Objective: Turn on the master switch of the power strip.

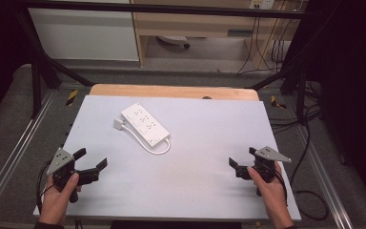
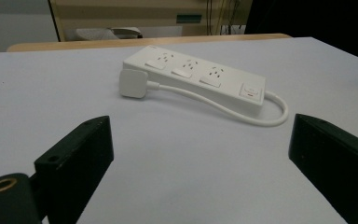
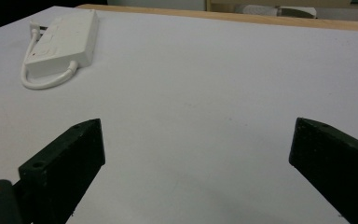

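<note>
Ahead of both tongs, well apart from each and somewhat nearer the left tongs than the right tongs, a white power strip lies flat on the pale grey table. Both tongs hang just above the table with jaws spread wide and nothing between them. The strip is a long, rigid, smooth plastic block with three socket faces and a switch at the end nearer the tongs; it looks fairly light, stiff and likely slippery on its glossy sides. Its short white cable loops out of that near end and runs back along the strip to a square white plug lying beside the far end. The cable looks bendy and would probably trail or swing. A hold across the strip's narrow width, near its middle, seems the steadiest; the plug offers a smaller, blocky grip.
</note>
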Demonstrator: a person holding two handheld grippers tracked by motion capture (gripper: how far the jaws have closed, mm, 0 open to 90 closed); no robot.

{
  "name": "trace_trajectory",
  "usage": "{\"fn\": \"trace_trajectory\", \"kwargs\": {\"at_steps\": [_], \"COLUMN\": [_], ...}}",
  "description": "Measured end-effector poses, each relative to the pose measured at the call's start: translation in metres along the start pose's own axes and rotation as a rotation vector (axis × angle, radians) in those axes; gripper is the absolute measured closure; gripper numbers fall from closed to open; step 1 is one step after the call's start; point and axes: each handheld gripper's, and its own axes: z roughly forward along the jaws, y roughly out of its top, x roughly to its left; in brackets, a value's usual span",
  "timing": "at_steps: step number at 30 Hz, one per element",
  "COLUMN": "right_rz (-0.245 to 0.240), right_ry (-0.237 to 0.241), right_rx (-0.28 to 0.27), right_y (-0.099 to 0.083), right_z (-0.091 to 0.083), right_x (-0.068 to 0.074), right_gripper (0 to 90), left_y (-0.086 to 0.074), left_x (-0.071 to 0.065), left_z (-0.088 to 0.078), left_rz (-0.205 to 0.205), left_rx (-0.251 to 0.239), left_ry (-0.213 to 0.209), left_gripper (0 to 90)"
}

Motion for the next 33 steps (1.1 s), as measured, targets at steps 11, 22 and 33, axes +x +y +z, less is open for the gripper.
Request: {"fn": "trace_trajectory", "kwargs": {"at_steps": [11,22,33], "right_rz": [-0.020,-0.029,-0.045], "right_ry": [0.024,0.025,0.057], "right_rx": [-0.024,-0.009,0.009], "right_y": [0.005,0.005,0.006], "right_z": [-0.002,0.002,0.005], "right_x": [0.007,0.008,0.010], "right_gripper": [2.9,2.6,2.8], "left_y": [0.002,0.011,0.034], "left_x": [-0.003,-0.017,-0.032], "left_z": [0.000,0.013,0.038], "left_rz": [0.000,0.010,0.044], "left_rx": [-0.017,-0.032,-0.025], "left_ry": [-0.019,-0.087,-0.110], "left_gripper": [6.3,7.1,7.6]}}
